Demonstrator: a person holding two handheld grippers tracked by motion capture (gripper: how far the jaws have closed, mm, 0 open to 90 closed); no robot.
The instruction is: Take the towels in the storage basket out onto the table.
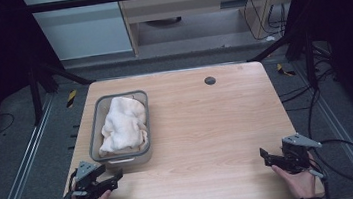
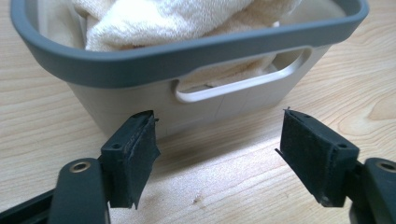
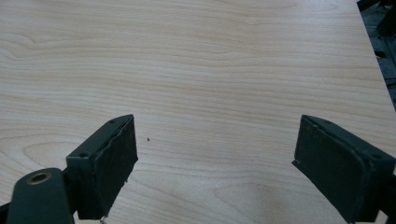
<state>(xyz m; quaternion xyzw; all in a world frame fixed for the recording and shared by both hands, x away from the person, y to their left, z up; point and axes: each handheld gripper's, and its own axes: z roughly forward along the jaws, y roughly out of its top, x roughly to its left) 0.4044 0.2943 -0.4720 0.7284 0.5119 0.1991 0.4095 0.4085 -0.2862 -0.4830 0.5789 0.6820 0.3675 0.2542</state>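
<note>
In the left gripper view, the grey plastic basket with a darker grey rim [image 2: 187,56] runs off the top edge beyond the fingertips, so its far end is out of frame. The cream terry towel [image 2: 154,18] heaped inside is cut off there too, and the basket wall hides its lower folds; a little shows through the handle slot. The bases of both left jaws leave the frame at the bottom. In the high view, the small dark round spot [image 1: 209,80] on the tabletop is too small to identify.
</note>
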